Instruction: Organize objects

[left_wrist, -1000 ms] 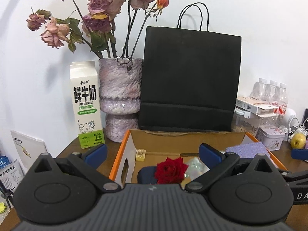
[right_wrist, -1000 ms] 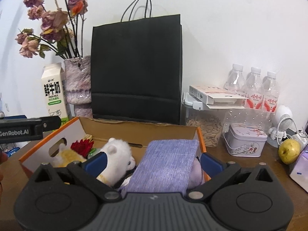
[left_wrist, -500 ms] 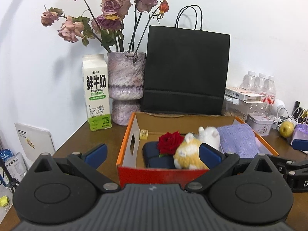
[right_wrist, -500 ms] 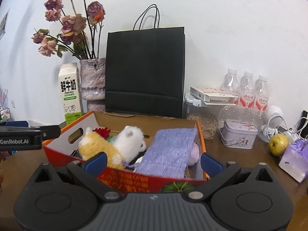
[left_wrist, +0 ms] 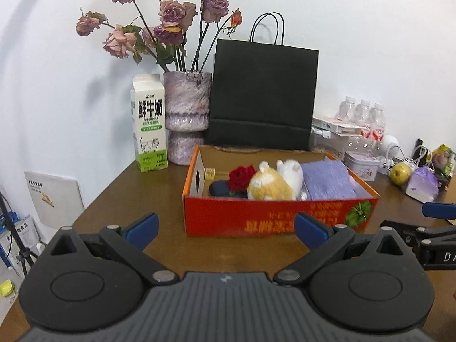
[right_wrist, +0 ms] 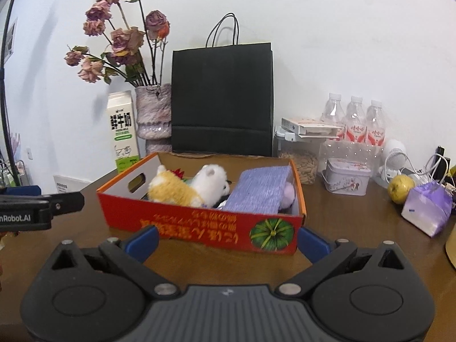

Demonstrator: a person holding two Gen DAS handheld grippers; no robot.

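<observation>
Brown wooden table (left_wrist: 159, 199) against white wall. Red cardboard box (left_wrist: 256, 222) at frame centre holds orange plush (left_wrist: 268, 188), white plush (right_wrist: 212, 181), red rose (left_wrist: 241, 174), purple cloth (right_wrist: 260, 189). Left gripper (left_wrist: 225, 226) and right gripper (right_wrist: 226, 239) both spread wide, empty, low in frame before the box. Black paper bag (left_wrist: 262, 97) behind.

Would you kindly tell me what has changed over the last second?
Both grippers, left gripper and right gripper, drew back from over the red box, open and empty throughout. The plush toys, rose and purple cloth stayed inside it.
</observation>
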